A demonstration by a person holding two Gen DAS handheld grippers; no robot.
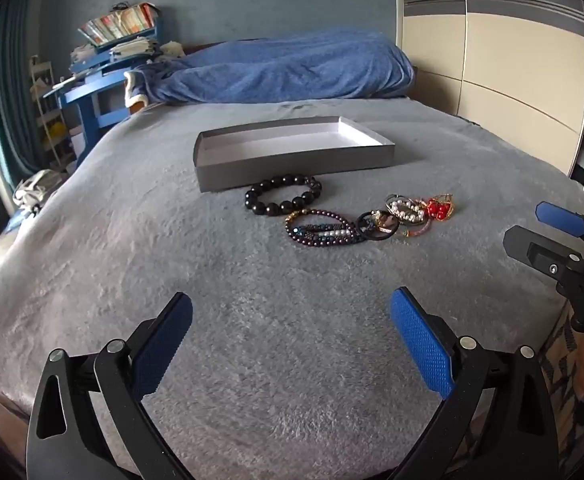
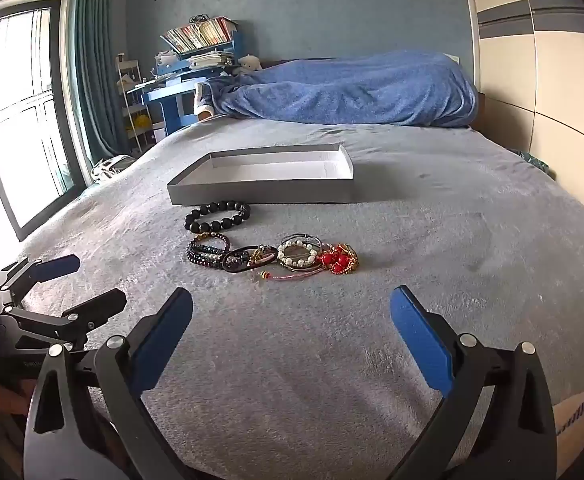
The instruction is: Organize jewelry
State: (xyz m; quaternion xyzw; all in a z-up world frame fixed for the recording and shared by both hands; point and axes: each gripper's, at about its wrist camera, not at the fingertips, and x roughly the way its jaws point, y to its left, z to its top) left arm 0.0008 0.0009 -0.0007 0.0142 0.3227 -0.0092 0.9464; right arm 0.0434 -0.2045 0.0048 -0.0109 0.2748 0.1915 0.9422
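A shallow grey box (image 1: pixel 292 162) (image 2: pixel 260 194) lies empty on the grey bed cover. In front of it lie a black bead bracelet (image 1: pixel 282 196) (image 2: pixel 216 216), a purple bead bracelet (image 1: pixel 318 228) (image 2: pixel 206 250), a black hair tie (image 1: pixel 376 226) (image 2: pixel 244 260), a pearl piece (image 1: pixel 406 210) (image 2: pixel 298 256) and a red bead piece (image 1: pixel 439 207) (image 2: pixel 340 260). My left gripper (image 1: pixel 292 344) is open and empty, well short of the jewelry; it also shows in the right wrist view (image 2: pixel 88 284). My right gripper (image 2: pixel 292 342) is open and empty; it shows at the right in the left wrist view (image 1: pixel 540 228).
A blue blanket (image 1: pixel 284 66) (image 2: pixel 352 88) is heaped at the head of the bed. A blue desk with books (image 1: pixel 108 64) (image 2: pixel 188 76) stands beyond the bed's left side. A wardrobe (image 1: pixel 492 48) runs along the right. A window (image 2: pixel 16 108) is at the left.
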